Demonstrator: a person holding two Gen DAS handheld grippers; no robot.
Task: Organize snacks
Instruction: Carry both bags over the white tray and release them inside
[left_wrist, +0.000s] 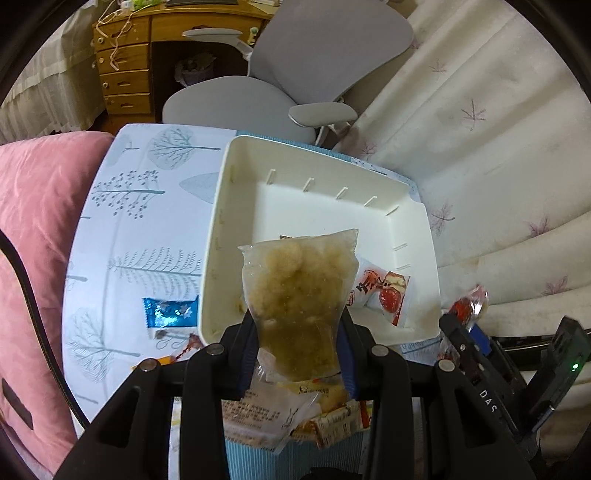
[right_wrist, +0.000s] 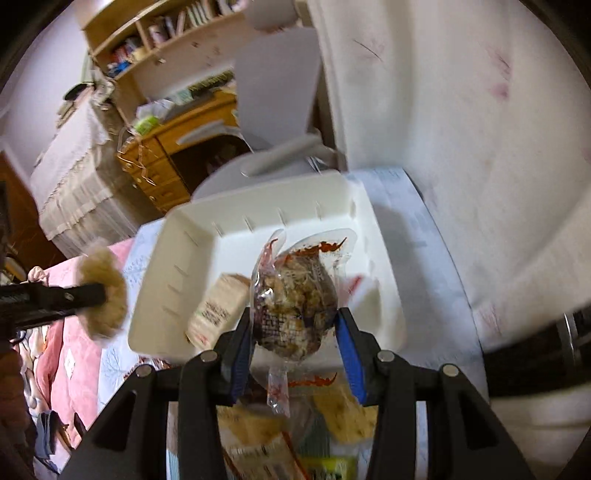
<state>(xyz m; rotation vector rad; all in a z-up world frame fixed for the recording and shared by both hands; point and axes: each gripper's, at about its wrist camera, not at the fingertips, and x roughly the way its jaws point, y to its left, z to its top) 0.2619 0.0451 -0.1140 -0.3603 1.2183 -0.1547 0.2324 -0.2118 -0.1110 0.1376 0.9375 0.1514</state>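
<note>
The left gripper (left_wrist: 298, 332) points steeply down, its blue-padded jaws clamped on a clear packet of pale yellow fluffy snack (left_wrist: 300, 291). The packet stands upright from the jaws, its top edge over the near part of the white tray (left_wrist: 236, 177).

At 9 o'clock from that packet, a blue foil wrapper (left_wrist: 170, 312) lies on the tree-patterned cloth of the bench (left_wrist: 147, 206), just outside the tray's left wall. A pink quilt (left_wrist: 37, 229) borders the bench further toward 9 o'clock. At 3 o'clock of the packet, inside the tray, lies a white packet printed in red (left_wrist: 384, 293). More wrapped snacks (left_wrist: 291, 417) lie heaped beneath the gripper at 6 o'clock. A grey office chair (left_wrist: 306, 66) and a wooden desk (left_wrist: 122, 66) stand beyond the tray at 12 o'clock.

The right gripper (right_wrist: 293, 334) also tilts down and is closed on a clear packet with red print and brown filling (right_wrist: 295, 299), held over the tray's near edge. In this view a beige boxed snack (right_wrist: 218, 306) leans in the tray at 9 o'clock of that packet. White flowered bedding (right_wrist: 461, 147) fills the 2 o'clock side. This view is blurred.
</note>
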